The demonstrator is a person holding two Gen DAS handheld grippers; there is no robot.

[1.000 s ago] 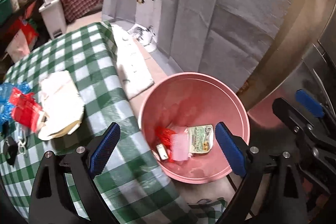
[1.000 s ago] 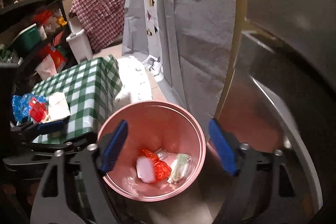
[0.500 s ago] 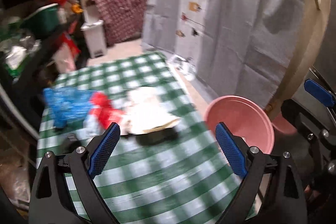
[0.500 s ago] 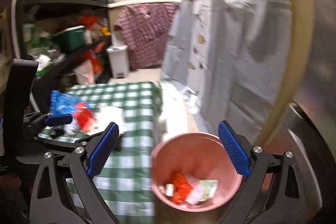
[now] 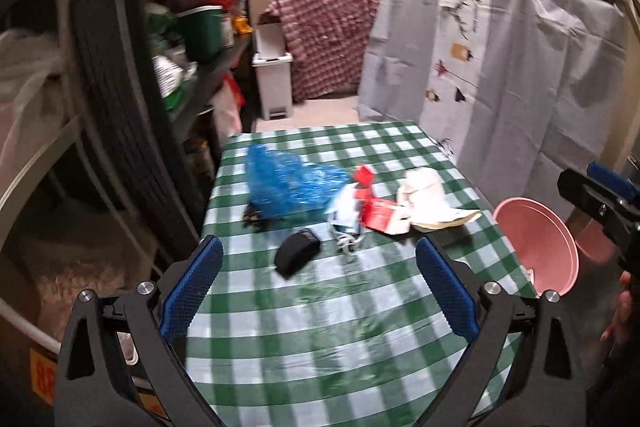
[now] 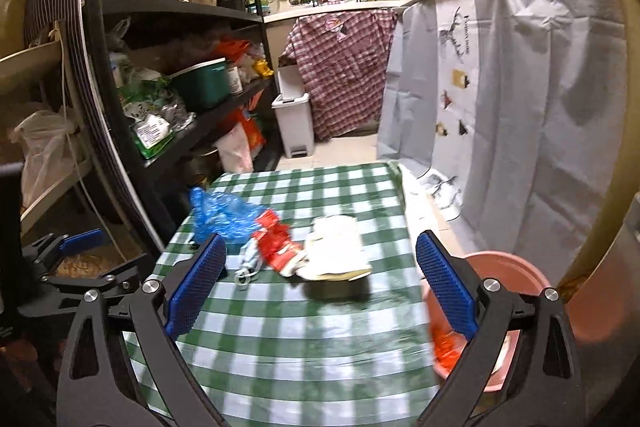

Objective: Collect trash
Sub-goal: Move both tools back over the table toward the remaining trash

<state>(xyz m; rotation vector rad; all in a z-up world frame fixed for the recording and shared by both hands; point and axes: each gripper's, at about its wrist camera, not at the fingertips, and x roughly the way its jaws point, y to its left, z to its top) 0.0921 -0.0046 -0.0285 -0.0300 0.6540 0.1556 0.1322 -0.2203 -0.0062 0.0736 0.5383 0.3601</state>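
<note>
- Left wrist view: a green-checked tablecloth [image 5: 320, 307] covered the table in a crowded kitchen. The left gripper [image 5: 318, 291], jaws just spread wider and empty, faced the trash: blue plastic bag [image 5: 286, 187], red wrapper [image 5: 374, 207], white paper [image 5: 426, 199]; a black object [image 5: 298, 257] lay nearer.
- Right wrist view: the right gripper [image 6: 320, 287] had just been opening too, holding nothing; the pink bin [image 6: 516, 283] stood near right, likely handy for drops.

Plaid shirt [image 6: 340, 67], grey curtain [image 6: 520, 107]

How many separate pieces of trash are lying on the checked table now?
5, perhaps more hidden beneath: blue plastic bag far left, black object nearest, pale blue mask in the middle, red packet beside it, white paper wrapper toward the pink bin.
</note>
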